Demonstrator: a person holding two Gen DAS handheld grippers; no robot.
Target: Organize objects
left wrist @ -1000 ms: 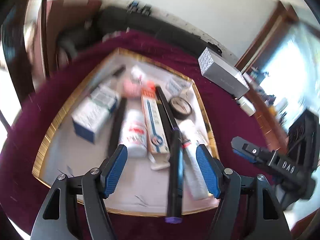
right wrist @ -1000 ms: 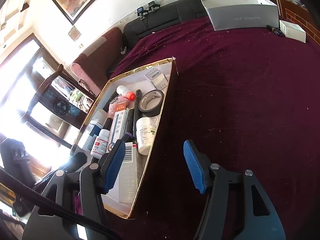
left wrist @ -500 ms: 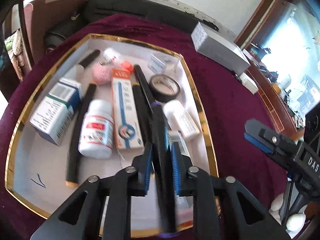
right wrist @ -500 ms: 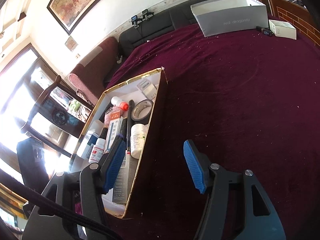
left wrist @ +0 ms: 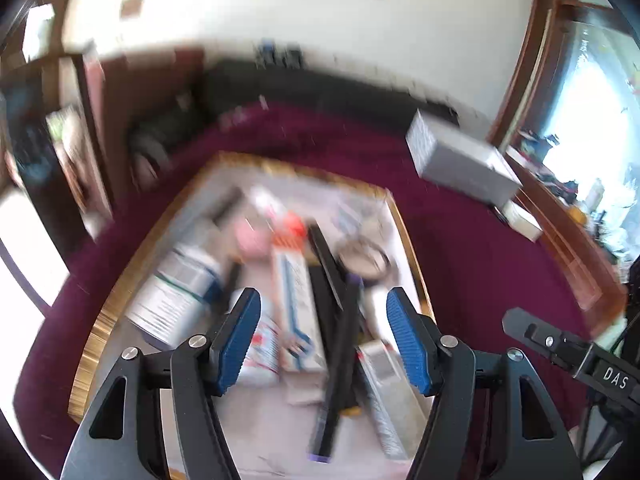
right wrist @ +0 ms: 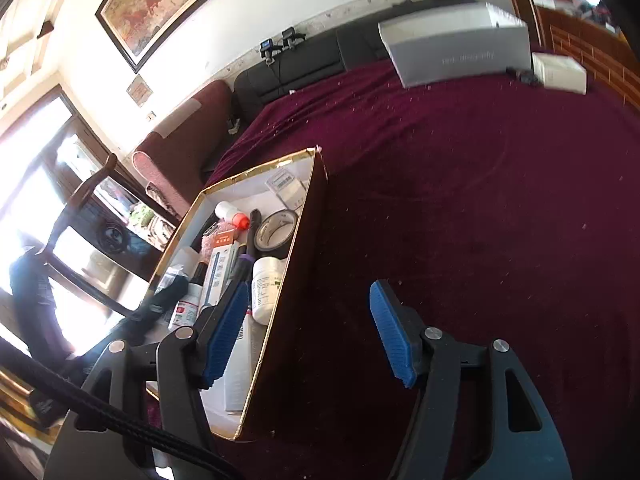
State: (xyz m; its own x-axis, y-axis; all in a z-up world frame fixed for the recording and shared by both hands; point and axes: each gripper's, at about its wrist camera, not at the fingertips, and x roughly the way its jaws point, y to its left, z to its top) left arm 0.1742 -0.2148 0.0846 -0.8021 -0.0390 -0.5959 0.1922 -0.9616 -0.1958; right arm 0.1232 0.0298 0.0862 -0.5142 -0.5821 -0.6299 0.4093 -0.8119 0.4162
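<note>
The left gripper [left wrist: 322, 336] hung tilted downward over the near part of the gold-rimmed box [left wrist: 404, 224], its 2 blue-padded jaws spread apart and having just been opening, with nothing pinched; the black marker [left wrist: 340, 360] lay loose in the box below the gap, free of both pads, its purple end toward the near edge and its body leaning across another dark pen; this view was blurred, so the finer details of the box's contents could not be read; just left of the marker lay a long white and orange carton [left wrist: 296, 304], and further left a white bottle [left wrist: 262, 344] and a white and blue carton [left wrist: 176, 300]; a roll of dark tape [left wrist: 362, 262] sat near the box's right wall; the right gripper [right wrist: 304, 332] also pointed downward, its jaws standing wide with nothing between them, the left pad above the box's right wall [right wrist: 292, 280] and the right pad over the bare maroon cloth [right wrist: 480, 200]; from this side a white pill bottle [right wrist: 266, 288] lay against that wall near the tape; a grey box [right wrist: 456, 48] and a small white box [right wrist: 560, 72] stood well apart at the far edge of the cloth.
</note>
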